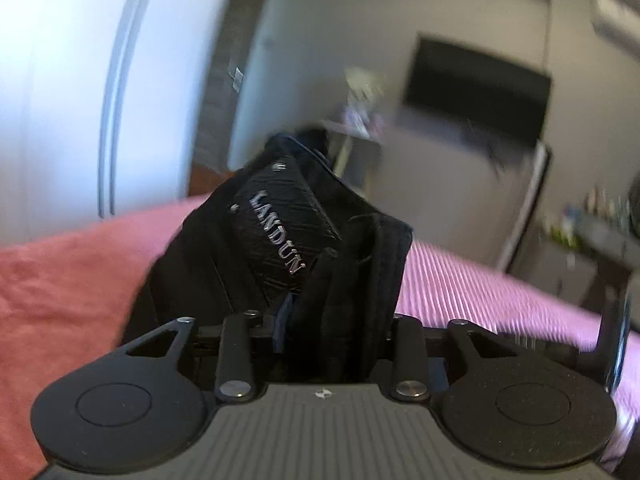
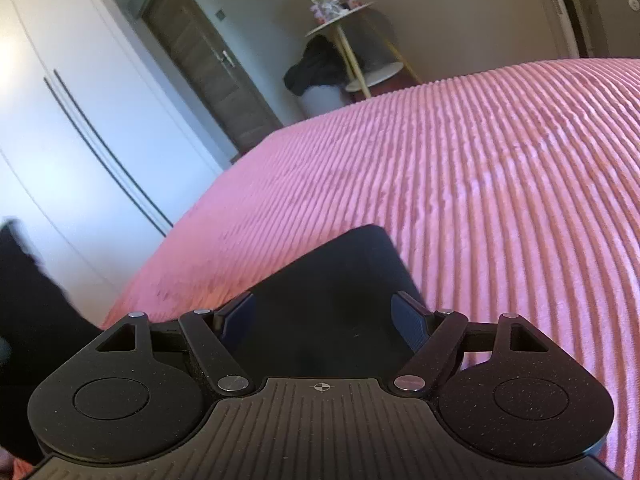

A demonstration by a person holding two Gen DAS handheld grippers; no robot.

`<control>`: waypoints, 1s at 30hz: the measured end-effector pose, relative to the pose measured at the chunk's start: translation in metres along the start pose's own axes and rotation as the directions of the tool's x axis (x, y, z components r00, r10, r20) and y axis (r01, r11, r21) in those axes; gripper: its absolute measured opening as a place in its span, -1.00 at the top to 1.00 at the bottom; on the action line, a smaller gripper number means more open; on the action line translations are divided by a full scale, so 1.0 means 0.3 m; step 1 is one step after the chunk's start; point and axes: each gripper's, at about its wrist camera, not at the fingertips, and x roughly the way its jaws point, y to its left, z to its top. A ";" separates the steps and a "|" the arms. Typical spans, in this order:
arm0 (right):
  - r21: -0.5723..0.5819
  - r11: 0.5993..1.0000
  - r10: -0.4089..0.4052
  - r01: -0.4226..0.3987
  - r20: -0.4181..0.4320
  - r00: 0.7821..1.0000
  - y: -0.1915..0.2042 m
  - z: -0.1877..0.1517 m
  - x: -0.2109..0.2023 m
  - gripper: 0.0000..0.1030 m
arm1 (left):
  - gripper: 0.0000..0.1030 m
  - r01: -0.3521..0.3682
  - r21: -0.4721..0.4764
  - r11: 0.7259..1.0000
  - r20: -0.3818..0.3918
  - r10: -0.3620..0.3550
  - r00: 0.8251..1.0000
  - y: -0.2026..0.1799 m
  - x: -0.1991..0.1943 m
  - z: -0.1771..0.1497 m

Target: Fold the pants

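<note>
Above the pink ribbed bedspread (image 2: 480,168), black pants (image 1: 280,240) with a "LANDUN" waistband patch bunch between the left gripper's (image 1: 320,320) clamped jaws; another dark fold lies flat between the right gripper's (image 2: 324,316) wide-spread jaws.

My left gripper (image 1: 320,320) holds the pants (image 1: 288,240) above the bed (image 1: 500,292); behind stands a side table (image 2: 340,24).

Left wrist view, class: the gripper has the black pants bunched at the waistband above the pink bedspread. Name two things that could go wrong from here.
1. The left gripper holds a thick, uneven bunch of the pants; layers might slip out.
2. The right gripper stands open around a dark fabric panel on the bedspread without pinching it, so that end may drag or crumple.
</note>
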 end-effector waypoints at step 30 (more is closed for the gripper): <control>0.180 0.920 0.390 -0.347 -0.483 0.784 0.111 -0.144 0.137 -0.77 | -0.92 -0.408 -0.457 0.791 -0.275 0.310 0.910 0.385 0.055 -0.162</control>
